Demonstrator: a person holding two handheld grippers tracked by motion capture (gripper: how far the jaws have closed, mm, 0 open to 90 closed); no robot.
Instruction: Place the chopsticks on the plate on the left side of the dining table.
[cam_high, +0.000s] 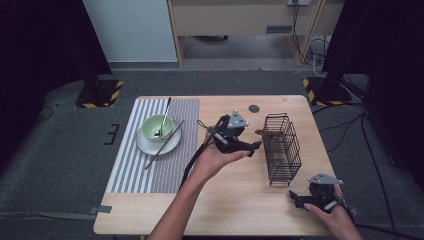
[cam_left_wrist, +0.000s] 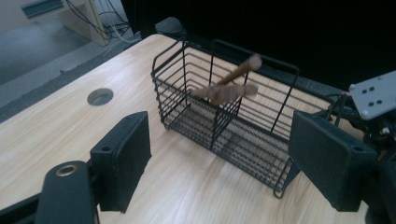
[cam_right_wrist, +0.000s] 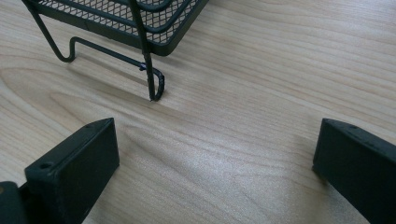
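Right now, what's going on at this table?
A person works with a gripper in each hand. The left gripper hangs open beside the black wire basket, where a brown wooden stick leans on the basket's divider. The right gripper sits open near the table's front edge, holding nothing. On a striped mat, a green bowl holds a spoon, with a chopstick across its plate.

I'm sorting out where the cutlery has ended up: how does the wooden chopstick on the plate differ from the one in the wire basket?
The chopstick on the plate lies low, resting across the plate rim and the striped placemat; the chopstick in the wire basket leans tilted over the wire basket, its tip above the rim. The first touches no wire; the second rests among the wires. Both are wooden and brown.
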